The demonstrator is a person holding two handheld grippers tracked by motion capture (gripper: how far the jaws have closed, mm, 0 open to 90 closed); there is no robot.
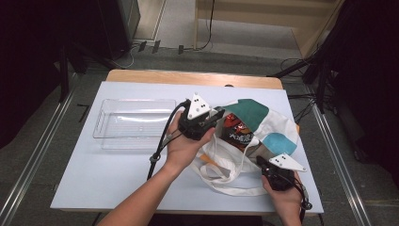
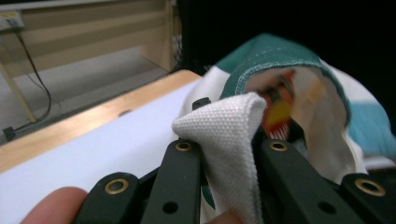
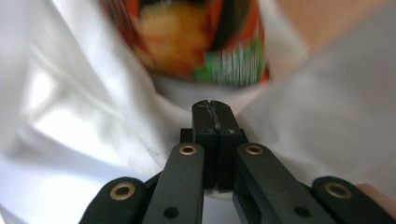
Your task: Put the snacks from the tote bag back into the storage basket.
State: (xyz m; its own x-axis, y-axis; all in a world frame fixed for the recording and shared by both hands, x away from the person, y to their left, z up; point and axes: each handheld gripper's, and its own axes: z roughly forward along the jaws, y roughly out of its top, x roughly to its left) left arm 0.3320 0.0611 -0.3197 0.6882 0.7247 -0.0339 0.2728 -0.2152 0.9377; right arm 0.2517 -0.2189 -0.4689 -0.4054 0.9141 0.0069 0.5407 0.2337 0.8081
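The bag [image 1: 256, 129] is held open by 2 grippers, the left [image 2: 232, 140] clamping its strap, the right [image 3: 214, 109] pinched on its cloth, seemingly to expose the snack packet [image 1: 237, 134].

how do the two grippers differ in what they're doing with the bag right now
The left gripper sits at the far rim of the tote bag; the right gripper is at its near edge. The left's jaws clamp a folded white fabric strap; the right's jaws are shut together against white cloth, with no fold visibly between them. Both are hand-held at the bag's opening.
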